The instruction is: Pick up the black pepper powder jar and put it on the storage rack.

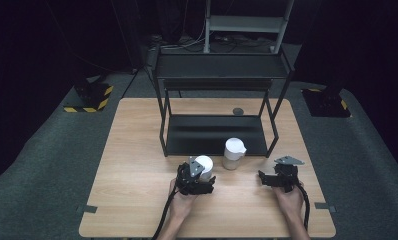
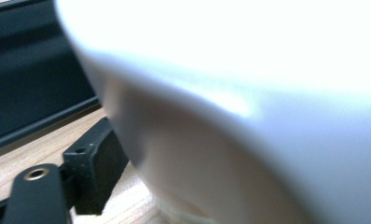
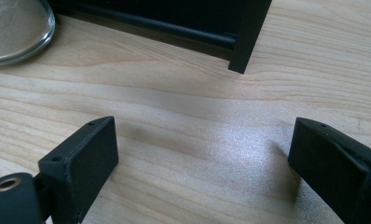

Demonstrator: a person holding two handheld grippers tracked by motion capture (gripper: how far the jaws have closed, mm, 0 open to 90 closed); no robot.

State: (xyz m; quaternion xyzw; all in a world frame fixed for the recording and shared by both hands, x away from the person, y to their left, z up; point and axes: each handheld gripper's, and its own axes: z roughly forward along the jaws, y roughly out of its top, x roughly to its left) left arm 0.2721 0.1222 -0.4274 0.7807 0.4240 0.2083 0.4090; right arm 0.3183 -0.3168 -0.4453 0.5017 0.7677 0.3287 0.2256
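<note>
A white cup [image 1: 205, 163] stands on the wooden table [image 1: 137, 165] in front of the black rack. My left gripper [image 1: 201, 174] is shut on it from the near side. In the left gripper view the cup's white wall [image 2: 249, 116] looms very close, with one black pad [image 2: 97, 170] against its left side and the other pad hidden. My right gripper [image 1: 274, 173] rests low at the table's right with its jaws wide apart [image 3: 202, 163] over bare wood, nothing between them.
A white jug with a small spout [image 1: 234, 152] stands just right of the cup, by the rack's lower shelf [image 1: 214, 134]. A rounded glassy base [image 3: 16, 28] and a rack leg [image 3: 245, 37] lie ahead of my right gripper. A small dark disc [image 1: 238, 111] sits at the back.
</note>
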